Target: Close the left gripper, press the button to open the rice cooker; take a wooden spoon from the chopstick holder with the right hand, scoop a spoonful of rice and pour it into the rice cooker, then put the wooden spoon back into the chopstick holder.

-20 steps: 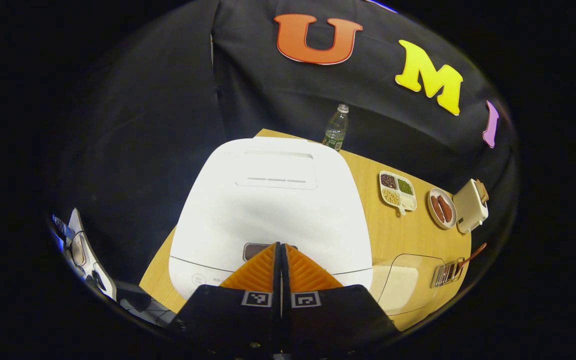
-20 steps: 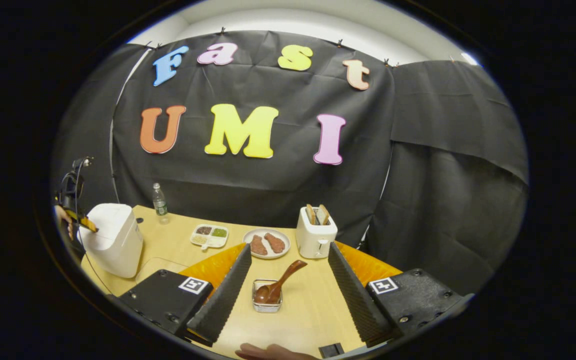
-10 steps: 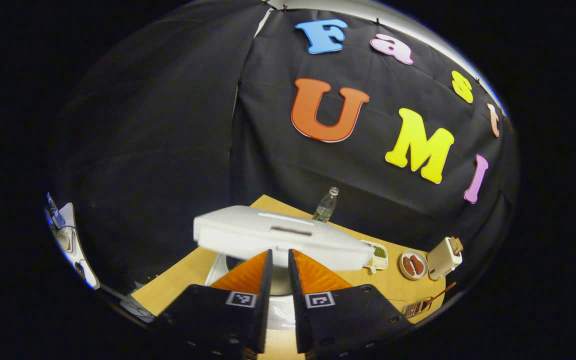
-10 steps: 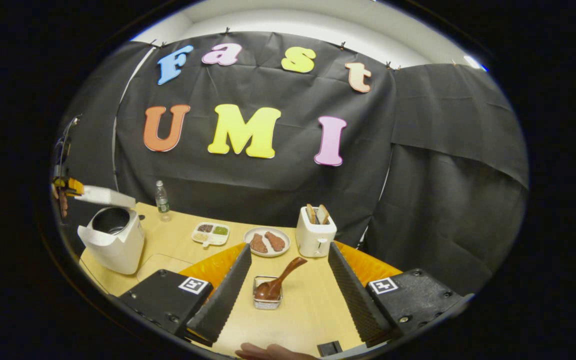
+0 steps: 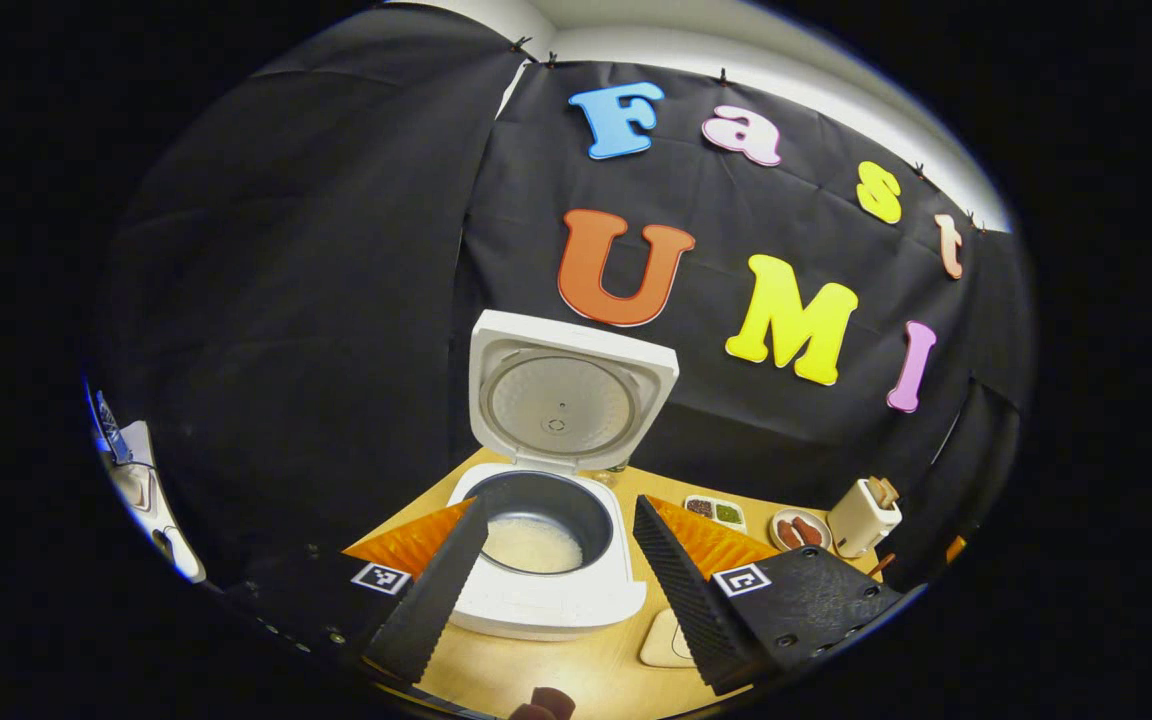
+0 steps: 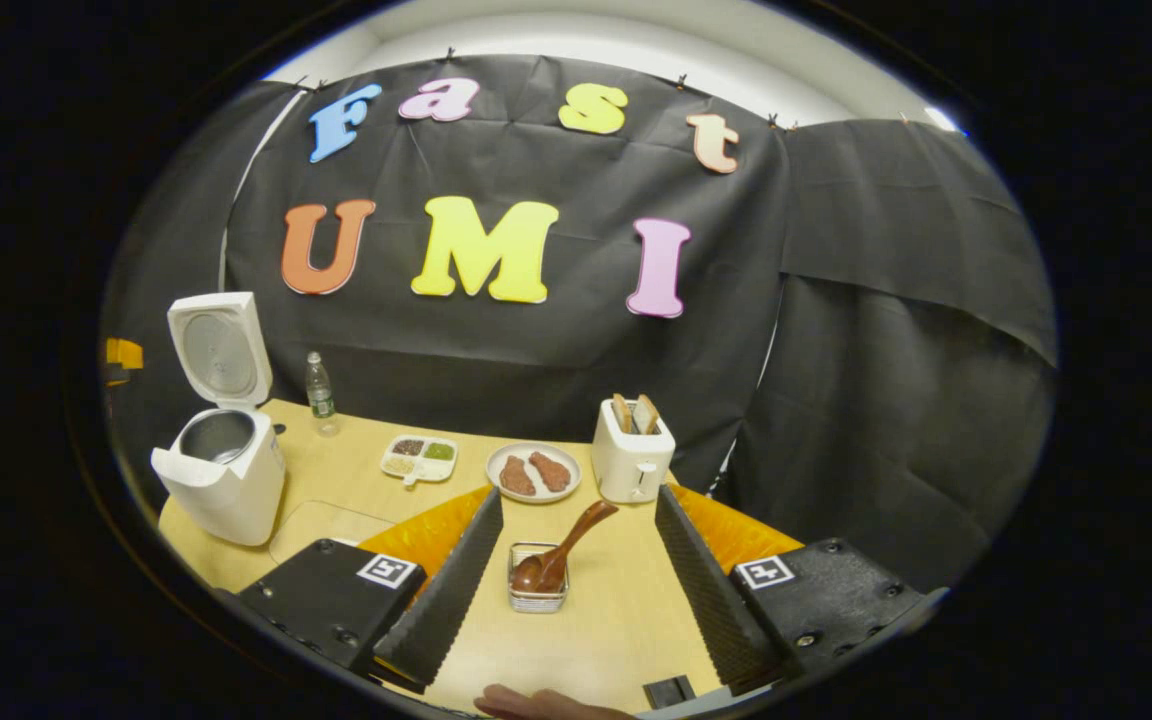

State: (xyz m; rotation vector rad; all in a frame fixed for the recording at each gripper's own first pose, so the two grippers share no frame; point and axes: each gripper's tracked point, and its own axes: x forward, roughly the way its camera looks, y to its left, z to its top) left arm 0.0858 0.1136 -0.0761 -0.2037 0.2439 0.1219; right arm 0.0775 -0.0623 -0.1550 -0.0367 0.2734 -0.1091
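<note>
The white rice cooker (image 5: 546,590) stands just ahead of my left gripper (image 5: 560,505), its lid (image 5: 576,395) swung upright and white rice in the dark pot (image 5: 534,540). My left gripper is open, a little back from the cooker and holding nothing. In the right gripper view the cooker (image 6: 221,480) is at the table's far left. The wooden spoon (image 6: 564,545) leans in the small wire chopstick holder (image 6: 537,592), its bowl down. My right gripper (image 6: 579,495) is open, with the holder and spoon between its fingers and untouched.
A clear shallow container (image 6: 321,525) lies beside the cooker. Behind it are a water bottle (image 6: 319,395), a sectioned dish of beans (image 6: 419,457), a plate of meat (image 6: 534,472) and a toaster with bread (image 6: 633,455). A hand (image 6: 536,703) shows at the bottom edge.
My left gripper, shut on the cooker's button, has lifted off, pulled back and opened. The lid has sprung from closed to fully upright. The right gripper has barely moved.
</note>
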